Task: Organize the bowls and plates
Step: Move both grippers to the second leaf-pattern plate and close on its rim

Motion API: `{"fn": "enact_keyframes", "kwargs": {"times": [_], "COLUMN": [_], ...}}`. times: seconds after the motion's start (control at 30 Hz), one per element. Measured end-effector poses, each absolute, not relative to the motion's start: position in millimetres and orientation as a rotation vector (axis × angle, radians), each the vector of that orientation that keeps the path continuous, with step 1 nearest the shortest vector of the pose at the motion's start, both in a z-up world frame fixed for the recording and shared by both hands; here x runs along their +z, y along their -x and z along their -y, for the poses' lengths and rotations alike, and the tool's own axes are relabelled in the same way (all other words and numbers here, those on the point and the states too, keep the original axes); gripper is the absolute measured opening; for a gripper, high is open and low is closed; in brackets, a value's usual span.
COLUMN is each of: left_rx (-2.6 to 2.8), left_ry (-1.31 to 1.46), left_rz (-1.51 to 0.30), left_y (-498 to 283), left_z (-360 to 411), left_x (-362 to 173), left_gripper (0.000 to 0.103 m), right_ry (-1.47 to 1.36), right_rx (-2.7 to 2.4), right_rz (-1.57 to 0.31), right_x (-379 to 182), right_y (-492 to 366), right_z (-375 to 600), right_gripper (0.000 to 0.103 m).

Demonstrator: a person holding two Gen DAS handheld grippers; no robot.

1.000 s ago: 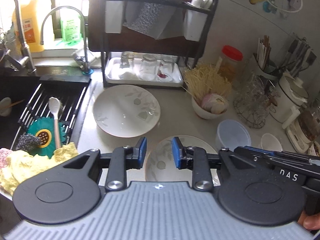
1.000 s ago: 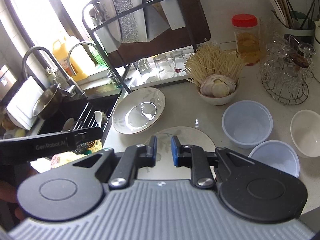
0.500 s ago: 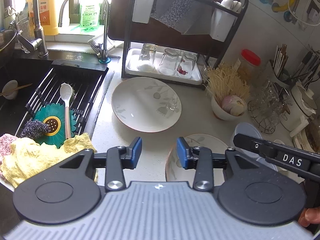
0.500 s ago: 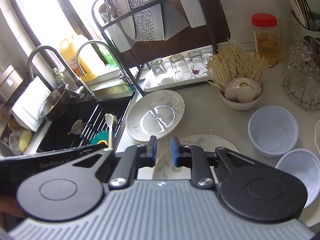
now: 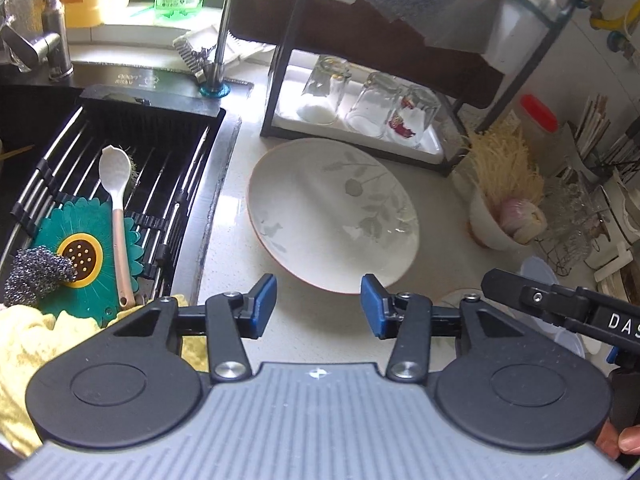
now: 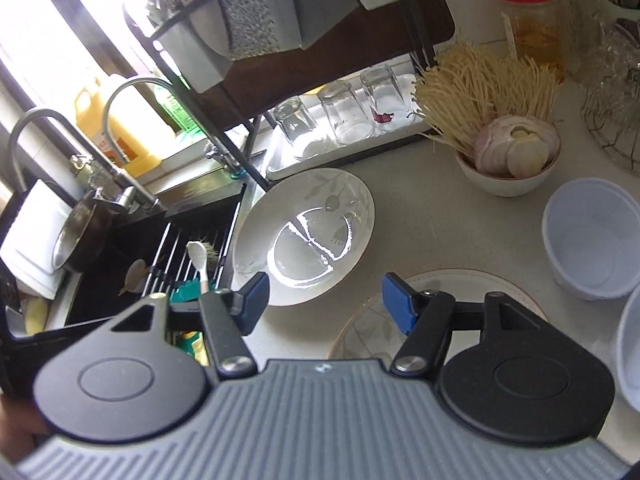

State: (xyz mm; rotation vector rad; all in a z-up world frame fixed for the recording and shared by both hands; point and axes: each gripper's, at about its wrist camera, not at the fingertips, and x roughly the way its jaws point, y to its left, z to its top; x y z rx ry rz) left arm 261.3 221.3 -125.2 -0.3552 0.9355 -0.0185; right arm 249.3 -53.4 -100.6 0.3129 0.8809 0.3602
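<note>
A deep white plate with a leaf pattern (image 5: 332,216) (image 6: 304,236) lies on the counter beside the sink. A flatter leaf-pattern plate (image 6: 472,282) (image 5: 456,298) sits nearer, to its right. Two pale plastic bowls (image 6: 592,236) stand right of that. My left gripper (image 5: 318,304) hovers just short of the deep plate's near rim, its jaws opening with nothing between the blue pads. My right gripper (image 6: 326,304) hangs between the two plates, its jaws also opening and empty. Its black body (image 5: 560,304) shows at the right of the left wrist view.
The black sink rack (image 5: 168,184) on the left holds a white spoon (image 5: 114,184), a sunflower mat (image 5: 80,256), a steel scrubber and a yellow cloth (image 5: 24,344). A dish rack with upturned glasses (image 5: 360,100) stands behind the plate. A bowl of onion and noodles (image 6: 508,168) is at back right.
Both grippers have come forward and down toward the deep plate, which now looks larger. The left jaws have widened; the right jaws went from shut to wide apart.
</note>
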Motion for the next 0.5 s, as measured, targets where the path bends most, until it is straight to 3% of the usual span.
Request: {"fn": "enact_keyframes", "kwargs": {"times": [0.5], "left_rx": [-0.082], "left_ry": [0.363], "left_rz": [-0.991], "left_y": [-335], "left_z": [-270], "left_x": [-185], "left_gripper": [0.052], "right_ry": [-0.334], "right_rx": [0.245], "right_rz": [-0.908], "right_x": [-153], "right_y": [-313], "right_z": [22], "right_gripper": [0.065]}}
